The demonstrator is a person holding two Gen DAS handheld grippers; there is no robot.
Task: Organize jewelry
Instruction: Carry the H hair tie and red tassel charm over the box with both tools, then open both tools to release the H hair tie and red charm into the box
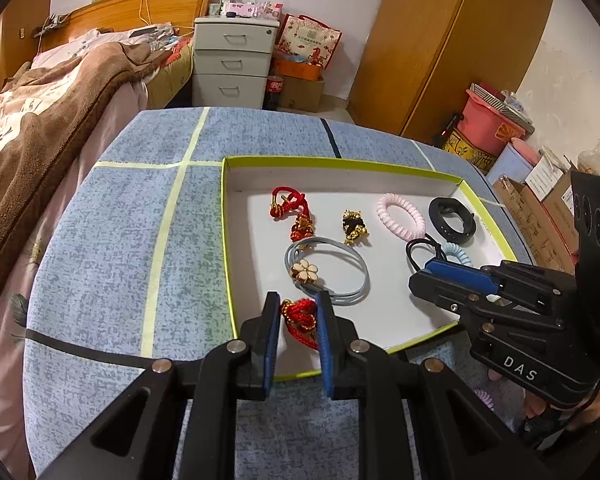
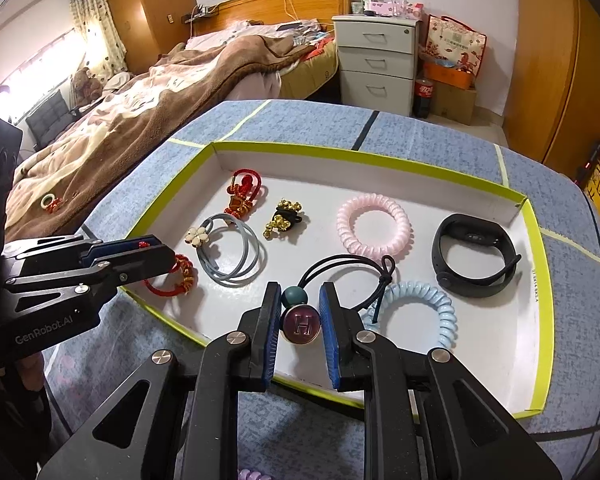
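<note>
A white box with a lime rim lies on the blue cloth. My left gripper is shut on a red and gold bracelet at the box's near left corner. My right gripper is shut on the black hair tie's "H" charm low over the box floor. Also in the box are a grey flower hair tie, a red knot charm, a gold-black charm, a pink coil, a blue coil and a black wristband.
A purple coil lies on the cloth in front of the box. A bed stands to the left, with a ring-like trinket on its blanket. White drawers and a wardrobe stand behind.
</note>
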